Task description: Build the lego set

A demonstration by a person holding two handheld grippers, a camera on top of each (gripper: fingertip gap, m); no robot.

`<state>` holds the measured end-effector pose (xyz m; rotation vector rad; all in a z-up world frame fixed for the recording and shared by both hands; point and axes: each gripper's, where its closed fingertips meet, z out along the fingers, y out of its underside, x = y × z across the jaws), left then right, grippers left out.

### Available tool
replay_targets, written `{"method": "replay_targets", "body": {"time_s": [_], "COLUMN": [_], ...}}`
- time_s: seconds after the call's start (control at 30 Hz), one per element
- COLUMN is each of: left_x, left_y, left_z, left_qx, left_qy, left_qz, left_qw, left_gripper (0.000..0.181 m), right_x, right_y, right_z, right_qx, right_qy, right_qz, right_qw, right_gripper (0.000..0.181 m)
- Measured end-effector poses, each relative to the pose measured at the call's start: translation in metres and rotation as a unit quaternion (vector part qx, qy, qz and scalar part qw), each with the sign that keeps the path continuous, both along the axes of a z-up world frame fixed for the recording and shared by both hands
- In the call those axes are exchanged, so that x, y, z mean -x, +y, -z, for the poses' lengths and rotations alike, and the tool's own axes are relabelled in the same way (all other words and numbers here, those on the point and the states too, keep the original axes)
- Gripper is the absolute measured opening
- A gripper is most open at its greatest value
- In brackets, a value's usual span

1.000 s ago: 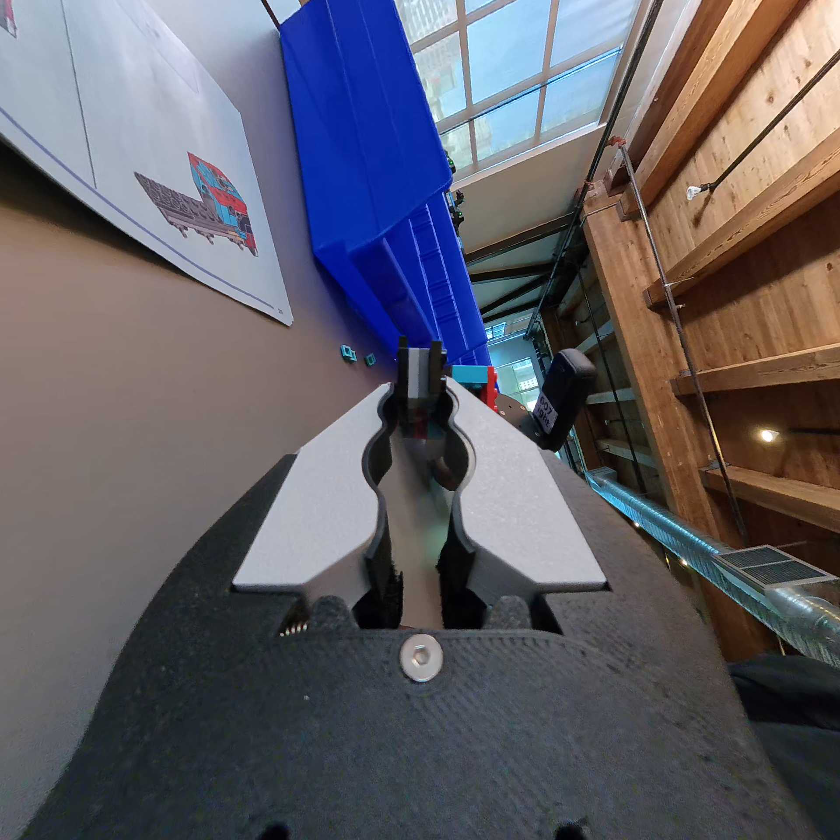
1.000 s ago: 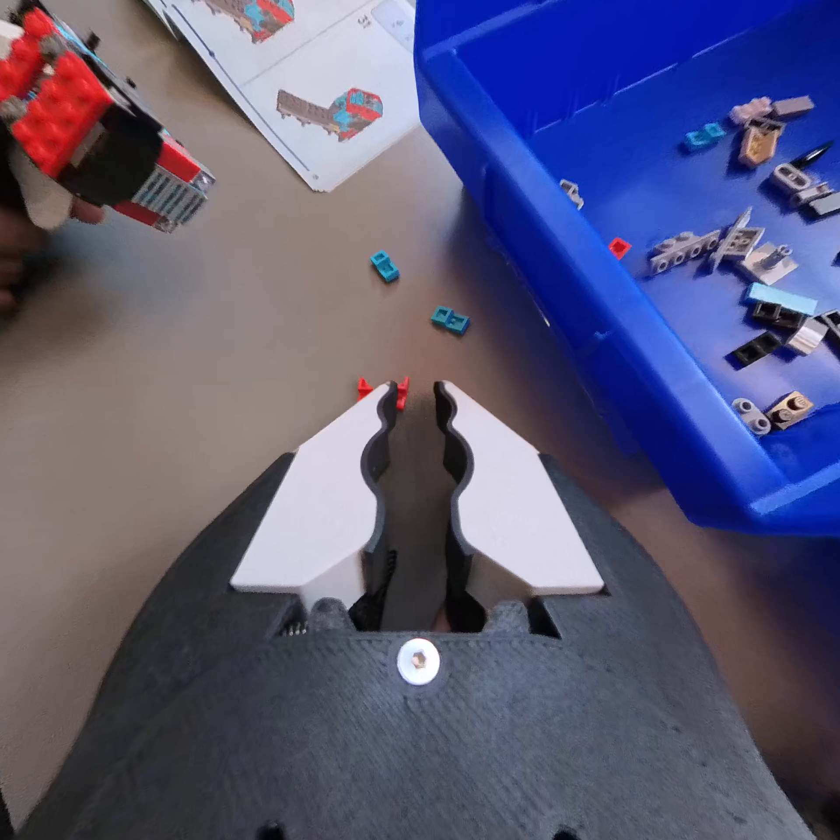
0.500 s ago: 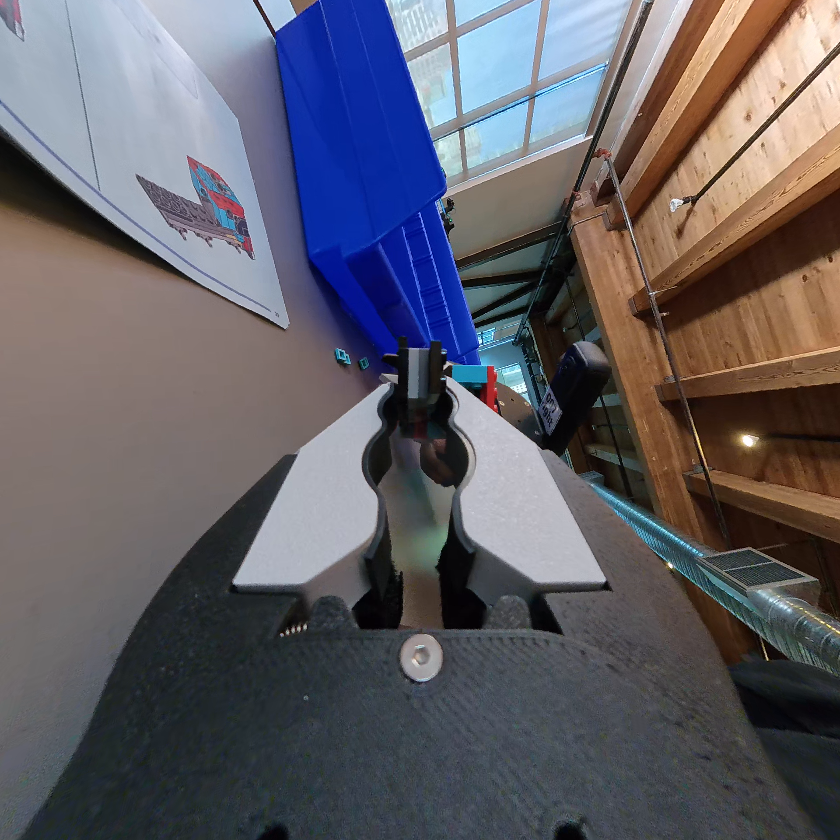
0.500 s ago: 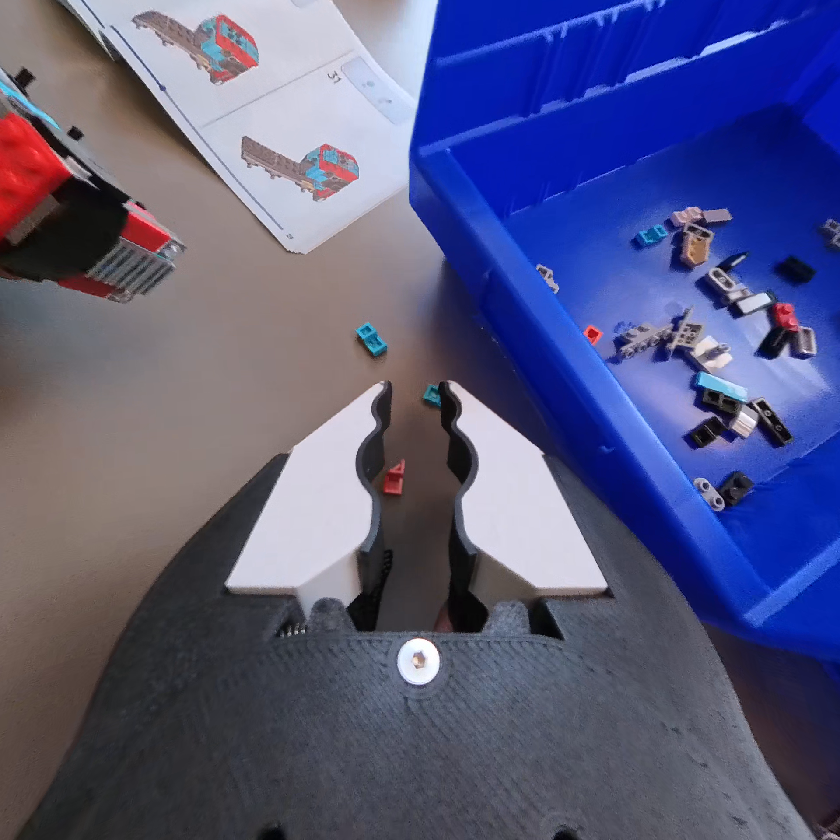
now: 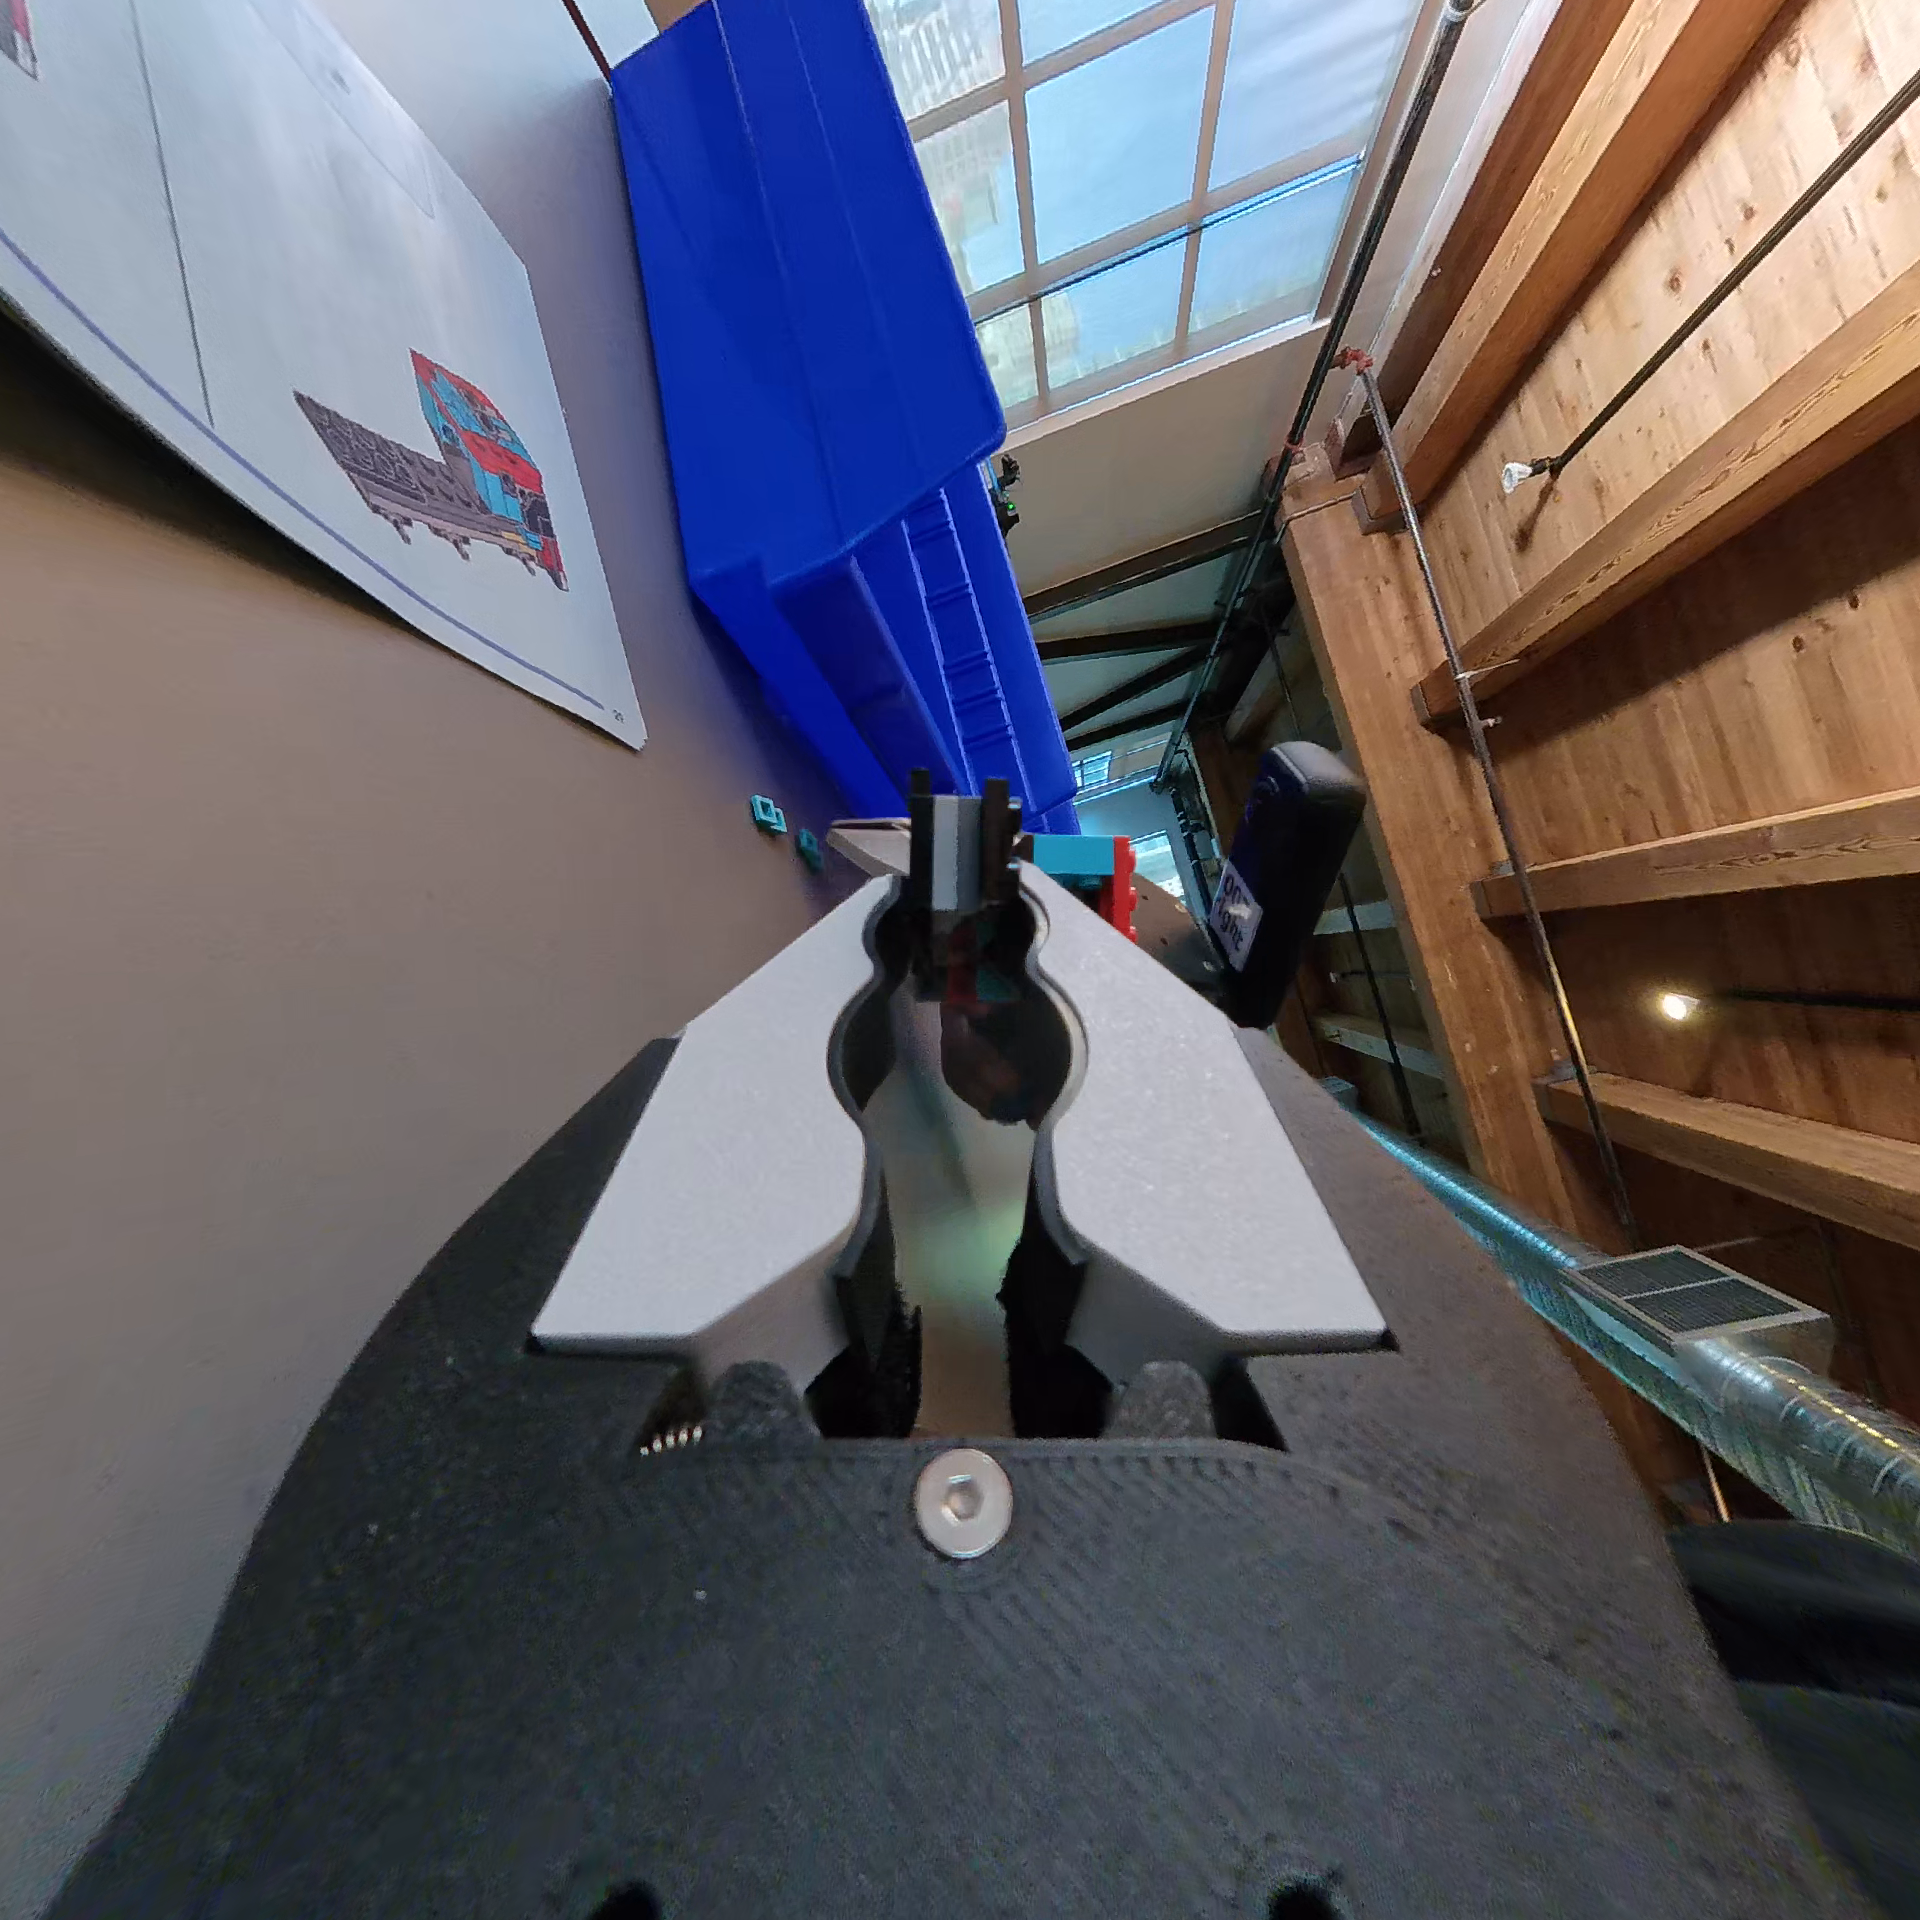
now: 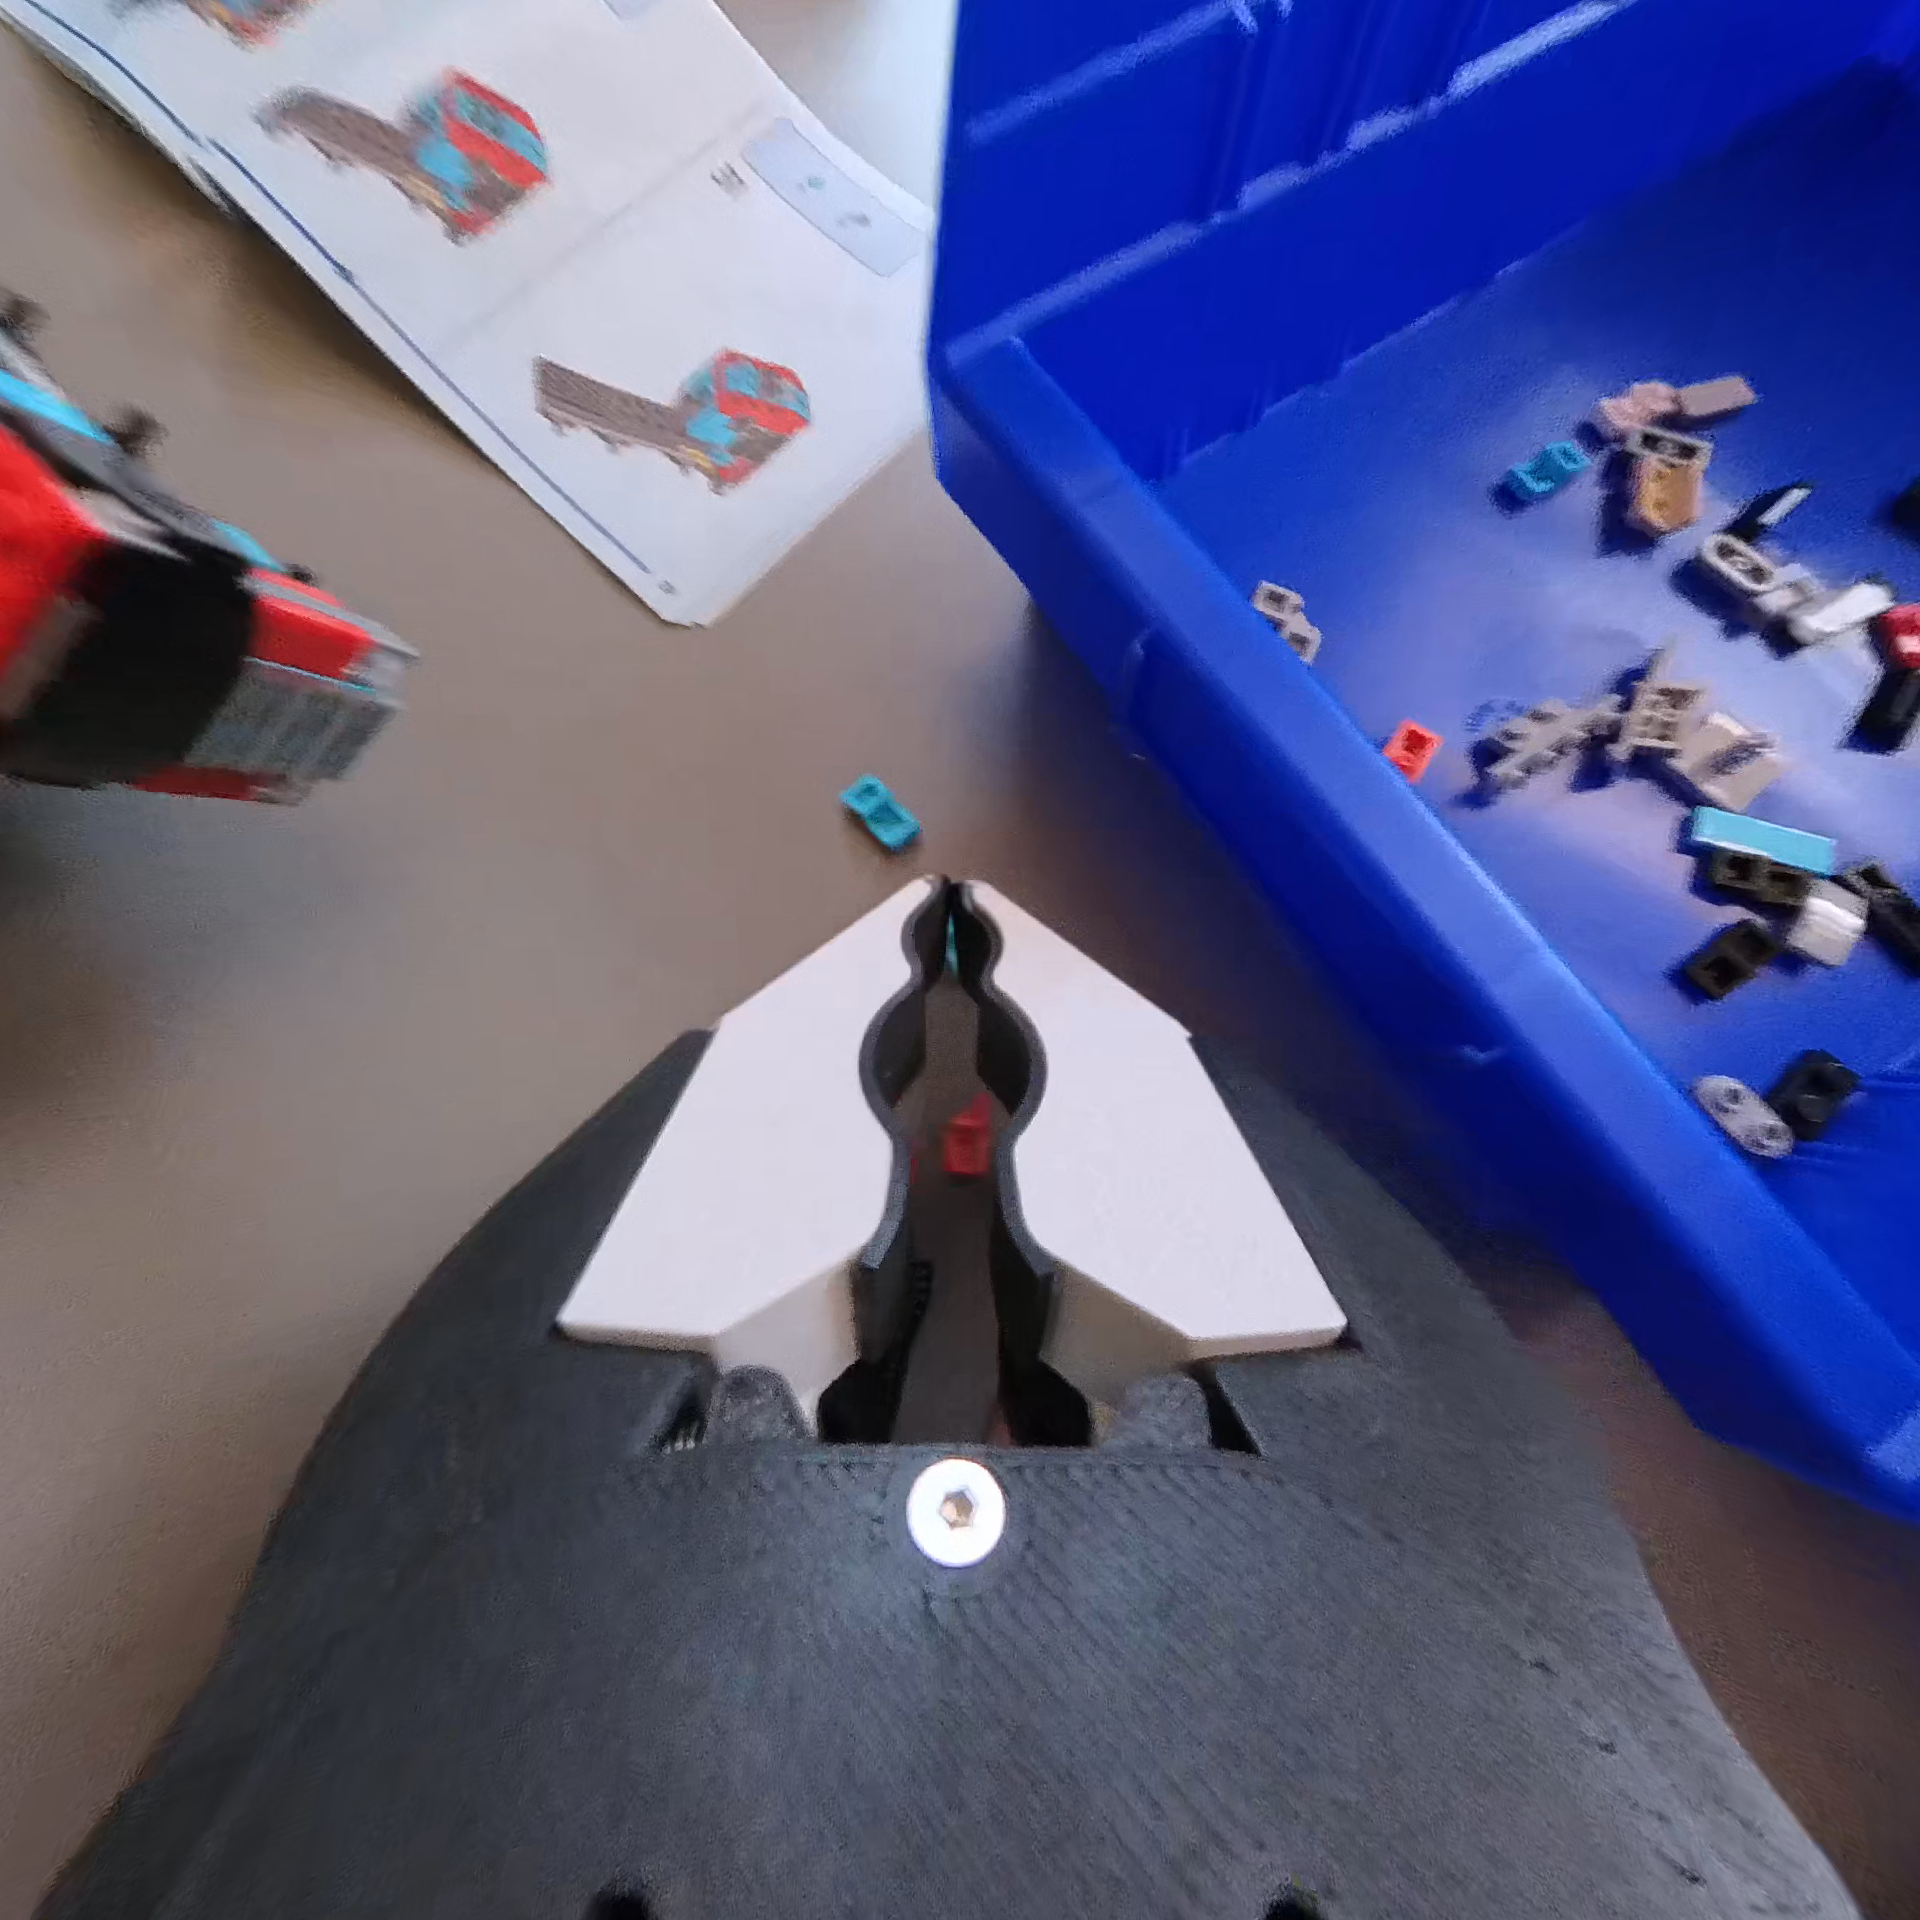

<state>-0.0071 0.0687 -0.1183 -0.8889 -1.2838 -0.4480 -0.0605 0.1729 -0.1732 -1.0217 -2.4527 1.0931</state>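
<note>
The right hand-held gripper [image 6: 948, 896], just above the tabletop [image 6: 520, 935], pinches a tiny teal plate [image 6: 950, 951] edge-on at its tips, light, rigid and slippery, while the left hand-held gripper [image 5: 961, 883] clamps the heavier truck model [image 5: 961, 847].

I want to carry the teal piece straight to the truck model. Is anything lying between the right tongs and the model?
Nothing visible does. The right tongs pinch the teal piece, and only bare table lies between them and the truck model at left. The loose teal plate lies ahead, off that path.
</note>
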Motion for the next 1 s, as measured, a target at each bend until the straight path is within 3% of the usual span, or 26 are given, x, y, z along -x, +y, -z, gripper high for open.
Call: {"method": "replay_targets", "body": {"time_s": [0.13,0.4,0.63,1.0], "left_x": [0.001,0.003,0.005,0.004], "left_y": [-0.003,-0.008,-0.014,-0.015], "left_z": [0.000,-0.001,-0.002,-0.003], "left_qx": [-0.009,-0.019,-0.035,-0.035], "left_qy": [-0.003,-0.006,-0.010,-0.006], "left_qz": [-0.007,-0.018,-0.030,-0.033], "left_qw": [1.000,1.000,0.999,0.999], "left_gripper": [0.017,0.016,0.016,0.017], "right_x": [-0.024,-0.055,-0.055,-0.056], "right_y": [-0.026,-0.057,-0.049,-0.040], "right_z": [-0.014,-0.017,0.000,0.000], "right_qx": [0.079,0.146,0.105,0.162], "right_qy": [-0.027,-0.065,-0.076,-0.148], "right_qz": [-0.019,-0.030,-0.006,0.007], "right_qw": [0.996,0.987,0.992,0.976], "right_gripper": [0.000,0.000,0.000,0.001]}}
